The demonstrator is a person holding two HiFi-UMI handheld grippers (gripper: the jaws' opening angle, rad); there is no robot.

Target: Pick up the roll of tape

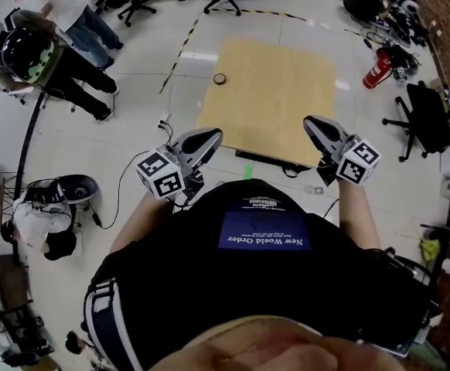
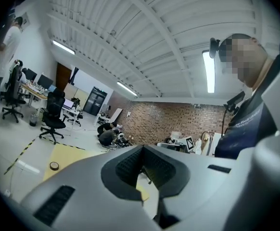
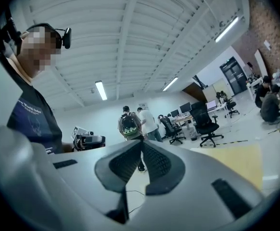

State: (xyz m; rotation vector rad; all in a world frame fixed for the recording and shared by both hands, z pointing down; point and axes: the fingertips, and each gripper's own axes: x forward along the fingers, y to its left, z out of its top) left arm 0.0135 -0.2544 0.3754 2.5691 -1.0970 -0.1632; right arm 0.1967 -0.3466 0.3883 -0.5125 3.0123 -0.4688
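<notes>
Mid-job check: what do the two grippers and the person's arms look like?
Both the left gripper and right gripper have smooth grey tapered shells with black ribbed pads. Each carries a white cube of black square markers. The person wears a dark short-sleeved T-shirt.

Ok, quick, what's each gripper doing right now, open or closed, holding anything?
Left gripper: closed, holding nothing.
Right gripper: closed, holding nothing.

There's the roll of tape (image 1: 219,79): a small dark ring, lying flat with its hole up, alone near the far left corner of the pale wooden worktop (image 1: 279,103), just inside the left edge.
</notes>
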